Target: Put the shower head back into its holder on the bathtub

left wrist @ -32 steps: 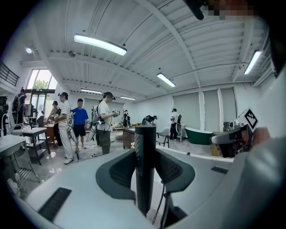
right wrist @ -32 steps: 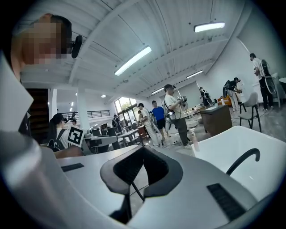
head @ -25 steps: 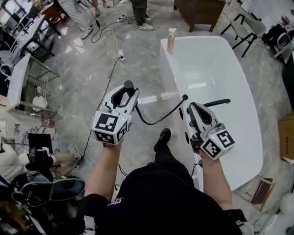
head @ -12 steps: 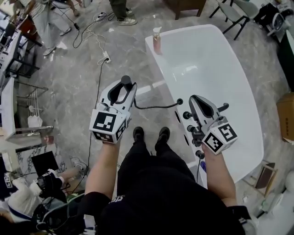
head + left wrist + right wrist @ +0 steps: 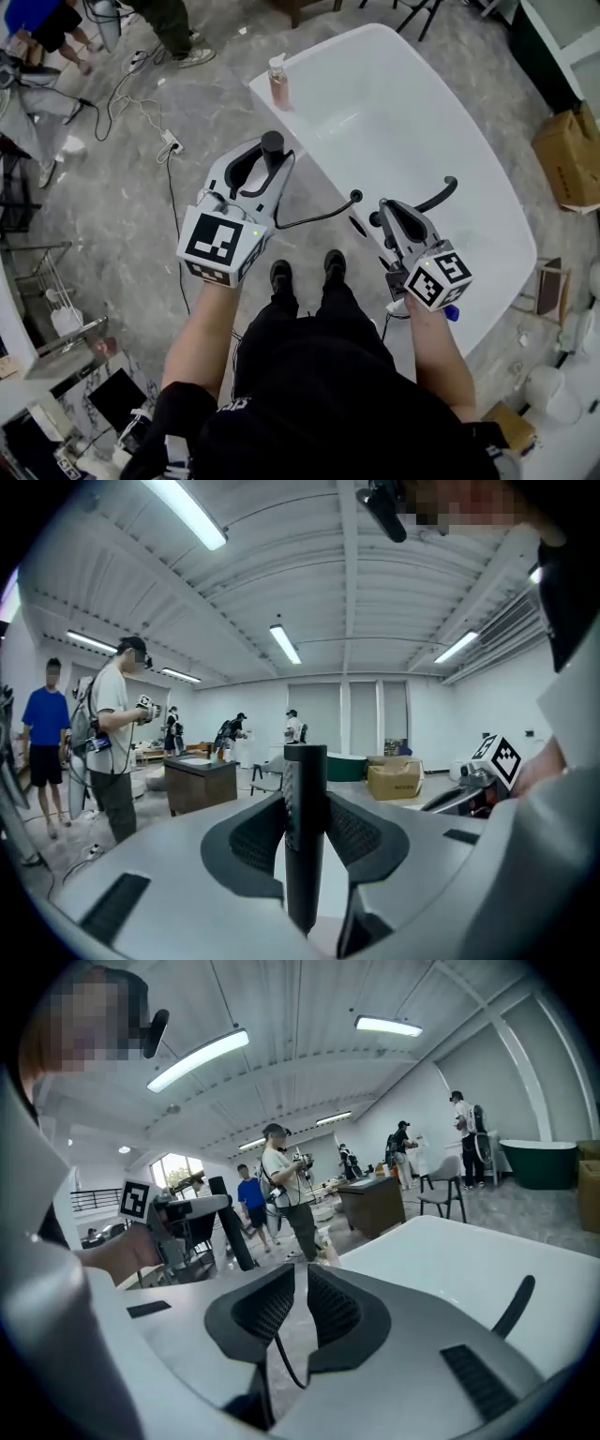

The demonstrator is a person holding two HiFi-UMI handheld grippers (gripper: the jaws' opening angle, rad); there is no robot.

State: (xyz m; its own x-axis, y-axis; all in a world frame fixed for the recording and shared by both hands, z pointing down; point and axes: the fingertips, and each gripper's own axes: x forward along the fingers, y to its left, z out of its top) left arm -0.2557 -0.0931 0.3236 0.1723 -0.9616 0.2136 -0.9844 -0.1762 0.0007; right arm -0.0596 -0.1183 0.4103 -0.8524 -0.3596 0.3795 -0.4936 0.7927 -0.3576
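Observation:
The black shower head (image 5: 273, 143) stands upright between the jaws of my left gripper (image 5: 272, 157), which is shut on its handle (image 5: 305, 846). Its black hose (image 5: 314, 217) curves right to the rim of the white bathtub (image 5: 450, 141). My right gripper (image 5: 386, 208) hovers over that rim beside black fittings (image 5: 360, 226). Its jaws (image 5: 307, 1279) are opening, with a narrow gap and nothing pressed between the pads. The hose (image 5: 279, 1358) shows low through the gap. In the right gripper view the left gripper (image 5: 183, 1211) and the shower head (image 5: 230, 1227) are at the left.
A black faucet spout (image 5: 441, 192) arches over the tub beyond the right gripper. A pump bottle (image 5: 277, 80) stands on the tub's far corner. Cables and a power strip (image 5: 169, 142) lie on the marble floor. People stand at the back left, cardboard boxes (image 5: 562, 141) to the right.
The left gripper has swung with the shower head closer to the tub's rim. The right gripper has sunk a little by the fittings. The hose loop between them has shortened.

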